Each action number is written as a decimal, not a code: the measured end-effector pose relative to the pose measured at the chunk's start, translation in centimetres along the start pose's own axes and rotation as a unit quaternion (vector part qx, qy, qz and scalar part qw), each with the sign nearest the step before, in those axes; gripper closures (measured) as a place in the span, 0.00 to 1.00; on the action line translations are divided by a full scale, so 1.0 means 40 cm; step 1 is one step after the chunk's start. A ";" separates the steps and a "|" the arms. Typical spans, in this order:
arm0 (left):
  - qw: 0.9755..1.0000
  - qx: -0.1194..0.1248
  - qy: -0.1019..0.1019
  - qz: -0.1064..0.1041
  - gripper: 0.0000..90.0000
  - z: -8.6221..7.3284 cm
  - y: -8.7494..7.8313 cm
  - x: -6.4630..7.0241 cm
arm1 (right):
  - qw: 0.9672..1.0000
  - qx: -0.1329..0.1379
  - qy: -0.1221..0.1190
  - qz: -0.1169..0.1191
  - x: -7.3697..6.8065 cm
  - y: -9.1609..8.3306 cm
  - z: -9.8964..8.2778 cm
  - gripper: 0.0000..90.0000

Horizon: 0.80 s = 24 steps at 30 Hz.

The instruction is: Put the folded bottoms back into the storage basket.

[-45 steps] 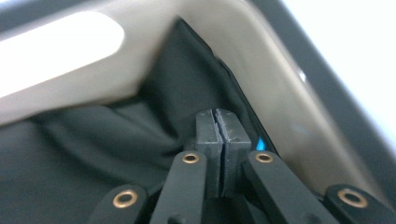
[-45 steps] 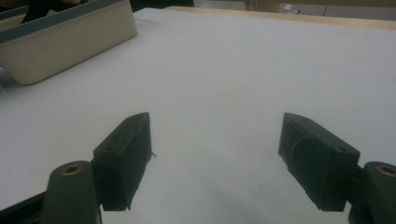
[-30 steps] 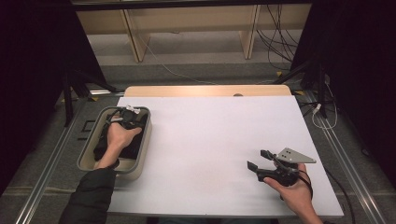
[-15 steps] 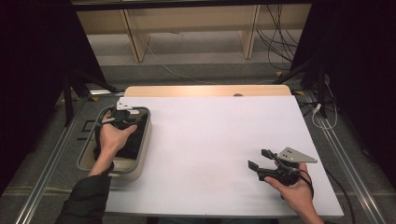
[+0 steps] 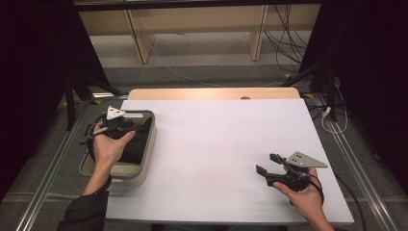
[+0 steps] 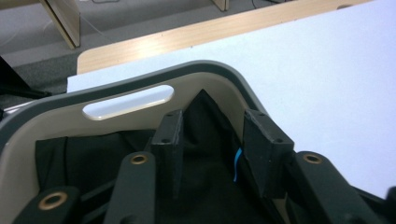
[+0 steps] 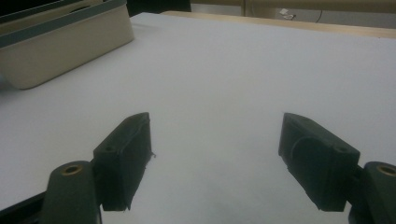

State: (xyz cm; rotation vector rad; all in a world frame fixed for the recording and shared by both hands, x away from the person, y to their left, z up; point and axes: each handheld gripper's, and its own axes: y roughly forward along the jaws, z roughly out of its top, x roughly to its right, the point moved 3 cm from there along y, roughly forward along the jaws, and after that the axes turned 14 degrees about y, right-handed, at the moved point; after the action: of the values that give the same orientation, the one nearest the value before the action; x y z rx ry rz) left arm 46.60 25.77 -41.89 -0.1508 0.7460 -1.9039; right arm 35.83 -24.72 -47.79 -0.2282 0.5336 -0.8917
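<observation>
We see the left gripper (image 6: 212, 154) above the beige bin (image 5: 144, 144) at the surface's (image 5: 216, 144) left edge — its jaws have just been opening, nothing between them, dark cloth (image 6: 93, 158) below. The right gripper (image 7: 217, 158) hangs open over the bare surface.

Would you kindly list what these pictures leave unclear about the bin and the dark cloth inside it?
- Cloth: in the left gripper view the bin wall and the left tongs cover most of it; its kind is unclear.
- Blue strip: too small to identify.
- Bin interior: in the high view the hand hides it.
- Bin: in the right gripper view, cut off at the edge.
</observation>
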 end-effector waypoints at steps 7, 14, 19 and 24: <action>0.999 0.028 -0.021 -0.008 0.52 -0.001 -0.048 0.019 | 1.000 -0.001 -0.001 -0.002 0.002 -0.004 0.003 0.29; 0.997 0.058 -0.018 -0.042 0.41 -0.004 -0.076 0.058 | 1.000 0.002 -0.001 0.000 0.003 -0.004 0.005 0.29; 0.995 0.065 -0.001 -0.071 0.31 -0.008 -0.088 0.097 | 1.000 0.000 -0.004 -0.002 0.004 -0.006 0.006 0.29; 0.993 0.074 0.011 -0.094 0.23 -0.007 -0.094 0.129 | 1.000 0.000 -0.005 -0.002 0.006 -0.009 0.009 0.29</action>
State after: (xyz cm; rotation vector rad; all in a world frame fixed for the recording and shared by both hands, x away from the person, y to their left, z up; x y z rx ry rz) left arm 41.20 22.46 -41.19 -0.1104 0.6206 -2.1346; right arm 35.89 -25.14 -47.42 -0.2329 0.5241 -0.8939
